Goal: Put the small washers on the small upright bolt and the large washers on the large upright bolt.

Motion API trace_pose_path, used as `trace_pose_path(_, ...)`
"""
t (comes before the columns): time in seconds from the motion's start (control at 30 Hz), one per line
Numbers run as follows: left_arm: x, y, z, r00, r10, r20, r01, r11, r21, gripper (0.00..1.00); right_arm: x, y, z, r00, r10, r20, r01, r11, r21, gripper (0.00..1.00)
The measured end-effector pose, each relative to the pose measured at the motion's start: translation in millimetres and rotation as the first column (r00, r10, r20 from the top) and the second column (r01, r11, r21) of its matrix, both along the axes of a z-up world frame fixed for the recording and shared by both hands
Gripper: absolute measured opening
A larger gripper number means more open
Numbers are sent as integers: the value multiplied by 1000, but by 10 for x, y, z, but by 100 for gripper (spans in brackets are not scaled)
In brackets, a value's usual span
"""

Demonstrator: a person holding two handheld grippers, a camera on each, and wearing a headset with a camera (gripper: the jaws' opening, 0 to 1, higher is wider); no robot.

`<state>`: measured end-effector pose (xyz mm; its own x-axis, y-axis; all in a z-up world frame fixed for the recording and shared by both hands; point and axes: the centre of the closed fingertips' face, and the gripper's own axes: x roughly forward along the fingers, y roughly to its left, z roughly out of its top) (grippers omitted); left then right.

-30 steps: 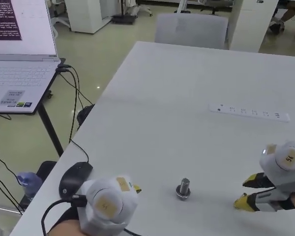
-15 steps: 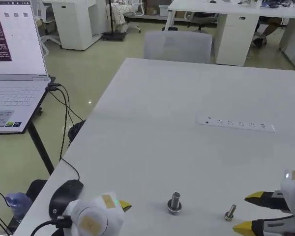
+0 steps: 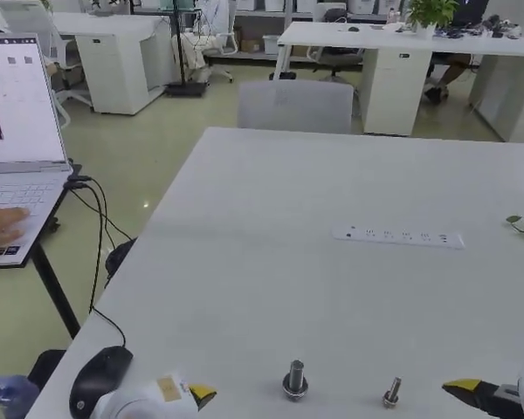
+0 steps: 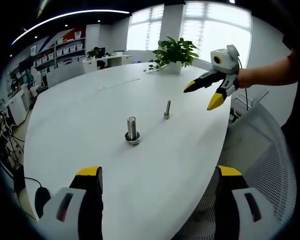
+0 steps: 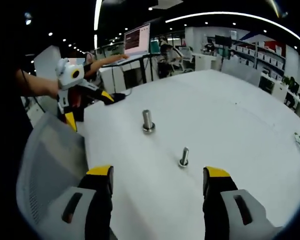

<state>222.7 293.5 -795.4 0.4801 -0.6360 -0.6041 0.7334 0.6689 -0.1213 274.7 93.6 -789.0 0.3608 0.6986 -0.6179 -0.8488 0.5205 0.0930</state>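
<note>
Two bolts stand upright on the white table [image 3: 271,262]: a large bolt [image 3: 295,381] with a wide base and, to its right, a small thin bolt [image 3: 391,392]. My left gripper [image 3: 197,399] sits at the table's near left edge, left of the large bolt [image 4: 132,131], open and holding nothing. My right gripper [image 3: 470,394] is at the lower right, right of the small bolt [image 5: 184,157], also open and holding nothing. Each gripper view looks across both bolts at the other one: the right gripper [image 4: 201,97] beyond the small bolt [image 4: 167,110], the left gripper [image 5: 87,107] beyond the large bolt [image 5: 148,121].
A white power strip [image 3: 397,236] lies further back on the table. A black mouse [image 3: 100,380] and its cable sit at the near left corner. A laptop [image 3: 17,175] stands on a side stand to the left, with a hand [image 3: 4,227] on its keyboard. A grey chair [image 3: 295,105] stands at the far edge.
The head camera has tilted up, so everything sits lower in the picture. My right gripper has drawn away to the right, uncovering the small bolt. A hand has come onto the laptop keyboard.
</note>
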Motion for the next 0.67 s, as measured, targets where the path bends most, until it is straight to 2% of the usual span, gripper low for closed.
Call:
trace_pose_path(0.27,-26,24,-27,1000,19,-15,-19,1000,-18,94,-144,1,-73,999,-29,-25,31,998,59,85)
trace_pose_path(0.47,-20,21,-38,1000,13,-2,-13,1000,-8,94,-184,28,-36,998,-56,-18,58,992,114,92)
trace_pose_path(0.57,-18,19,-51,1000,3,-2,-3,1000,13,95,-211,-1,-98,998,-58,-25,60,993,98,93)
trace_pose_path(0.6,-15,11,-47,1000,-8,12,7,1000,23,95,-222,-4,-99,998,-56,-24,59,993,98,93)
trace_pose_path(0.67,-15,0,-34,1000,-3,11,3,1000,18,96,-237,-10,-79,998,-59,-25,61,992,108,93)
